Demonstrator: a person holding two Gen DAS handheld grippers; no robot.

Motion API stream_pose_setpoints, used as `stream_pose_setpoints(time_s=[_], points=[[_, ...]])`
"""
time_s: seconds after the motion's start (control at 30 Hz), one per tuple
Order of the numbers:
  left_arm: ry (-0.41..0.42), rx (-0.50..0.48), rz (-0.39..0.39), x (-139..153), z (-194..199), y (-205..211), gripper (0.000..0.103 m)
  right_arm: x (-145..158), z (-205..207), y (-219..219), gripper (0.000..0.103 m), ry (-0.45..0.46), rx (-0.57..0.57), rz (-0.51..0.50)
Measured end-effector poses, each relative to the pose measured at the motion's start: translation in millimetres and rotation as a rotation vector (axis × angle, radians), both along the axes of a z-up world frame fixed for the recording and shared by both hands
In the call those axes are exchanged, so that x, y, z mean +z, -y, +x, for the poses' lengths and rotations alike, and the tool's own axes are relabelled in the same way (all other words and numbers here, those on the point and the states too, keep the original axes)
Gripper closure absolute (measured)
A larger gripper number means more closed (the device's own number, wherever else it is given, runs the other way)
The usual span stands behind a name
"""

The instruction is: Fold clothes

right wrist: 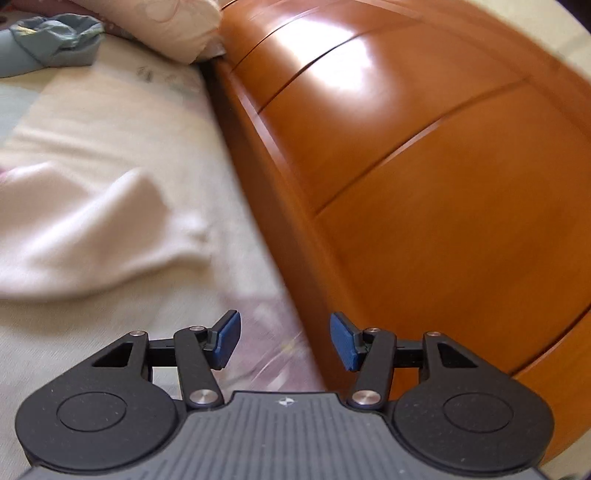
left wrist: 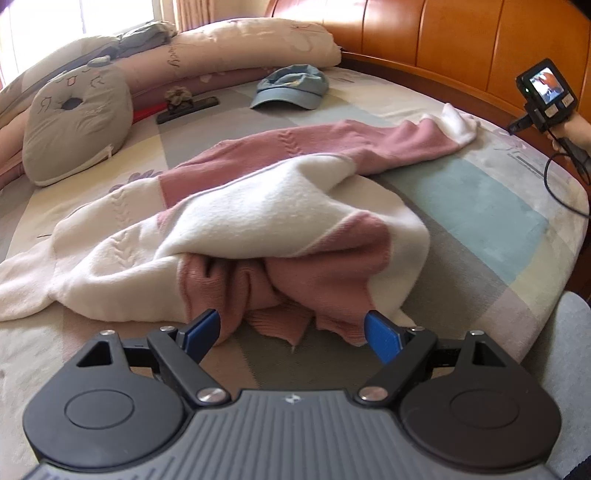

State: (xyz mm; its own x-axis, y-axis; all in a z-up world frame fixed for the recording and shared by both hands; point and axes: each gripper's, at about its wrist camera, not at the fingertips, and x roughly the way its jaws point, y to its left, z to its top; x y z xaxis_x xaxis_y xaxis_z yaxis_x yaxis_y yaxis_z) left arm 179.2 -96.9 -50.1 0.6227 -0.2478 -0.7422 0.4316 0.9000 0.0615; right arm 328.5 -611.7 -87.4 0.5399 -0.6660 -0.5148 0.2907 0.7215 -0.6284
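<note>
Sunlit window [left wrist: 79, 13]; wooden headboard [left wrist: 461, 44]

The bed [left wrist: 476, 206], spread with a pastel patchwork cover, carries a rumpled pink-and-white sweater [left wrist: 258, 221] at its middle, with a blue cap [left wrist: 291, 88] beyond the sweater, a grey face-printed cushion [left wrist: 77, 122] to its far left, and long folded pillows [left wrist: 258, 40] behind the cap.

The pink-and-white sweater [left wrist: 236, 221] sprawls across the middle of the bed [left wrist: 480, 206]. Right of the sweater, bare cover lies open up to the wooden headboard [right wrist: 424, 184], which walls that side. Beyond the sweater, a blue cap [left wrist: 291, 88], stacked quilts [left wrist: 236, 48] and a grey cushion [left wrist: 74, 122] crowd the far edge.
</note>
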Motion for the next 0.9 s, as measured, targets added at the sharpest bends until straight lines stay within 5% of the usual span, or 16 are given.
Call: stream_pose_setpoints(time_s=[0.23,0.5,0.9], points=[[-0.003,0.001,-0.017,5.4,-12.5,-5.7,0.018,4.0,-30.6,-27.7,0.041,0.013,0.062,0.239],[0.003,0.013,-0.034,15.2,-40.4,-38.6,0.018,24.4,-65.3,-117.3,0.041,0.026,0.233,0.486],[0.079,0.065,-0.071,45.1,-85.1,-85.3,0.018,72.3,-156.2,-246.5,0.042,0.034,0.561,0.526]])
